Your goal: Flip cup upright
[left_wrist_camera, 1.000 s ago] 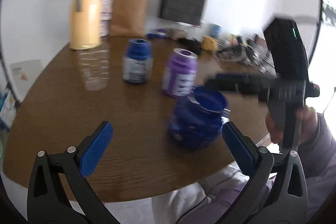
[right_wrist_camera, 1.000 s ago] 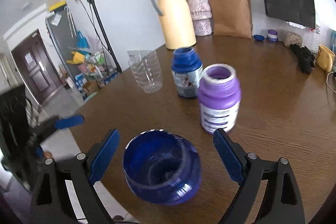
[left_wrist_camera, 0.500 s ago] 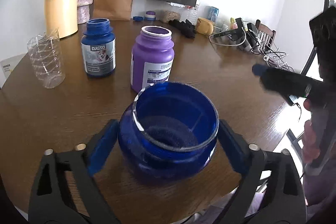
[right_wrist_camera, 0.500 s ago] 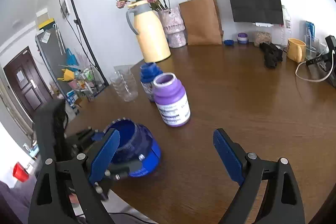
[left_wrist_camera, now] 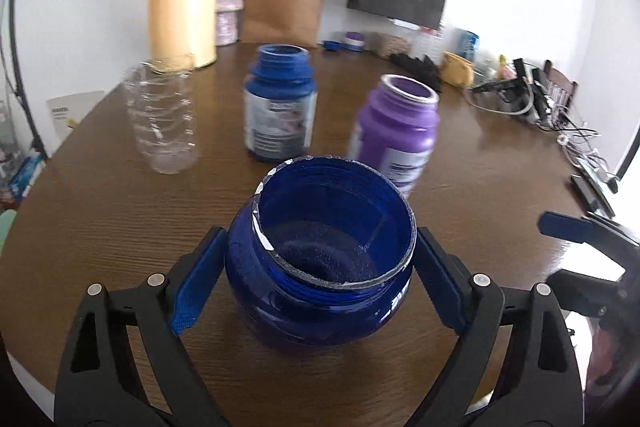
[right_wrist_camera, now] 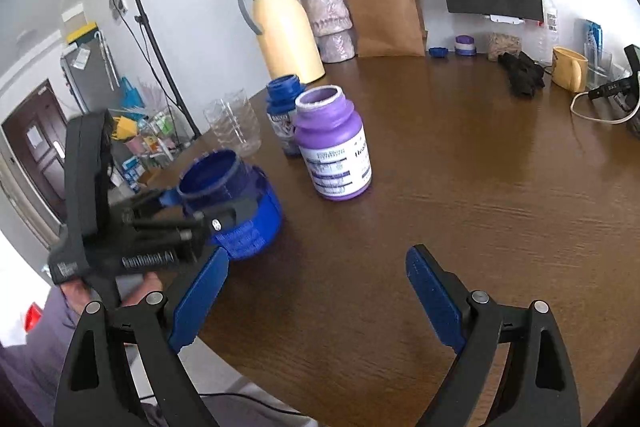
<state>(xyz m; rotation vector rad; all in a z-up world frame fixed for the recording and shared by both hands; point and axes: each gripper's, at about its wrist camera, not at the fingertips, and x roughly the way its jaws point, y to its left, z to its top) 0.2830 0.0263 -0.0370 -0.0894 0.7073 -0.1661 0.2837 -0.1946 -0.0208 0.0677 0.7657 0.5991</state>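
**Cup upright, release pending**

While the left gripper (left_wrist_camera: 320, 267) clamps the blue cup (left_wrist_camera: 324, 259) by its sides, the cup stands mouth-up near the bench (left_wrist_camera: 100, 211) edge. Right gripper (right_wrist_camera: 316, 303) hangs released, apart from it. Flip appears done; judged remaining: unclamp and withdraw.

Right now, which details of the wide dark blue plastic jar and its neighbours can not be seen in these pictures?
- Wide dark blue plastic jar: its base, left wrist view; its own body hides whether it touches the round brown wooden table.
- Same jar, right wrist view: the left gripper covers its near side.
- Tall purple plastic bottle: label blurred, left wrist view.
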